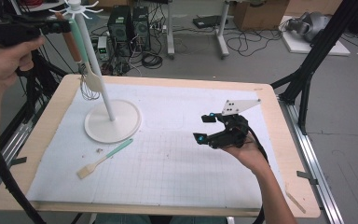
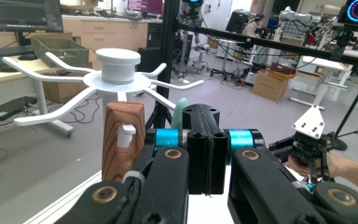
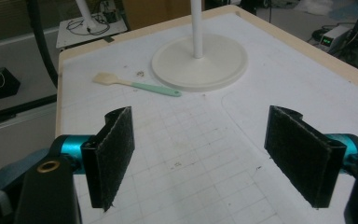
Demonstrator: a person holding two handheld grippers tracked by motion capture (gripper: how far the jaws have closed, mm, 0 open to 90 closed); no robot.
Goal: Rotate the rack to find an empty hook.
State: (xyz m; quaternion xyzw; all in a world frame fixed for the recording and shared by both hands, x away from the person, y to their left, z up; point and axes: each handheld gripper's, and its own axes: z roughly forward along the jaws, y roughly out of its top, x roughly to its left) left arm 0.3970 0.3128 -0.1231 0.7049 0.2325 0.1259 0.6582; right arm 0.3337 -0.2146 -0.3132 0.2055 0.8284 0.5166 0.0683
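I'm working in a robotics lab — computer towers (image 1: pixel 130 25) and tangled cables (image 1: pixel 247 42) on the floor at top of frame, monitors (image 2: pixel 21 14) upper left, black camera frames (image 1: pixel 317 51) at right.

Mint handle (image 2: pixel 182 112) mostly hidden behind the left gripper (image 2: pixel 207 154)'s closed fingers (image 2: pixel 200 149).

No readable text, label, brand, number or sign appears in any view. The monitors (image 2: pixel 21 14) in the background of the left gripper view show screen content too small and blurred to make out, and the cardboard boxes (image 2: pixel 271 83) on the floor there carry no legible print. The white mat (image 3: pixel 205 140) on the surface bears only a plain printed grid, without figures or letters.
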